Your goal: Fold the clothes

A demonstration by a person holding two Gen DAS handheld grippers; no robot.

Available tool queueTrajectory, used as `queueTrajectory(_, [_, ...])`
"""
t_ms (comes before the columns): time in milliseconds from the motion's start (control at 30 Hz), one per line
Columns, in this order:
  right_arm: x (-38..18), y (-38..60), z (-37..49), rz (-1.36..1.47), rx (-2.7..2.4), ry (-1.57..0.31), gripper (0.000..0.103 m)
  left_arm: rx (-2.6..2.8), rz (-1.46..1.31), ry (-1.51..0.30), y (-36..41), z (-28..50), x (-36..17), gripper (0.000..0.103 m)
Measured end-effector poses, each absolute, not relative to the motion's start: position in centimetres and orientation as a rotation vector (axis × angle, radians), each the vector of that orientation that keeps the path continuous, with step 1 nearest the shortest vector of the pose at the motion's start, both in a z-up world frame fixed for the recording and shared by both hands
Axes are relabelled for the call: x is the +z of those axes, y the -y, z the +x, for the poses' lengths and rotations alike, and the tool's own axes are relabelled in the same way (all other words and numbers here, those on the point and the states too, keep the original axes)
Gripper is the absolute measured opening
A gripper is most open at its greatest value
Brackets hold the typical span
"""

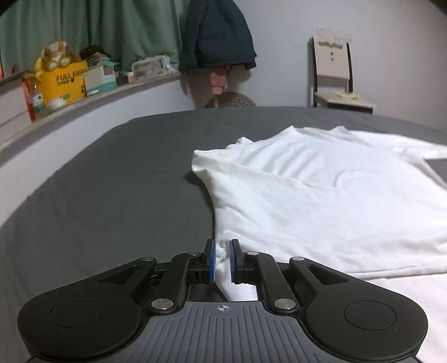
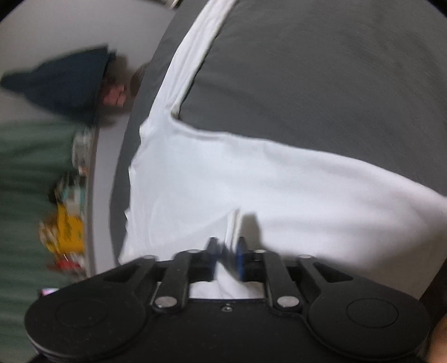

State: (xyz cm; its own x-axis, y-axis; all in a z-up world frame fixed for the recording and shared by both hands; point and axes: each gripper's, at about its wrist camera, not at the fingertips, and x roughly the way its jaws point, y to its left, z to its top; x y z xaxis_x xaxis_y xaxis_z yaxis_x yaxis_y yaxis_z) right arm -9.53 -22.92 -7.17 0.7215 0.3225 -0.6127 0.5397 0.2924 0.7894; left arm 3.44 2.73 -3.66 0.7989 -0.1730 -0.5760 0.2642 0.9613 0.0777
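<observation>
A white T-shirt (image 1: 321,195) lies spread on the grey bed sheet (image 1: 111,181), with its sleeve toward the far left and its near edge doubled over. My left gripper (image 1: 222,251) is shut on a pinch of the shirt's near left edge, and white cloth shows between its blue pads. In the blurred right wrist view the T-shirt (image 2: 251,173) runs across the grey sheet (image 2: 321,83). My right gripper (image 2: 227,251) hangs over the shirt with its jaws a little apart. A raised fold of cloth sits between them, and a gap shows beside the right pad.
A ledge along the left wall carries a yellow box (image 1: 62,83), a plush toy (image 1: 56,54) and small packages. A green curtain (image 1: 97,25) and a dark jacket (image 1: 215,36) hang behind it. A chair (image 1: 332,72) stands past the bed's far edge.
</observation>
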Motion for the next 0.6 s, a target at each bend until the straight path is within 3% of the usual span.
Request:
queueTrajectory(267, [-7.8,22.5,-9.4,1.303,-0.151,-0.806,0.034,-0.266,-0.150,-0.846,-5.4,3.7,-5.0,0.008])
queueTrajectory(600, [-7.6,22.4,-10.4,1.335,-0.183,-0.803,0.043,-0.370,-0.269,-0.932,-5.9,3.7,1.4,0.008])
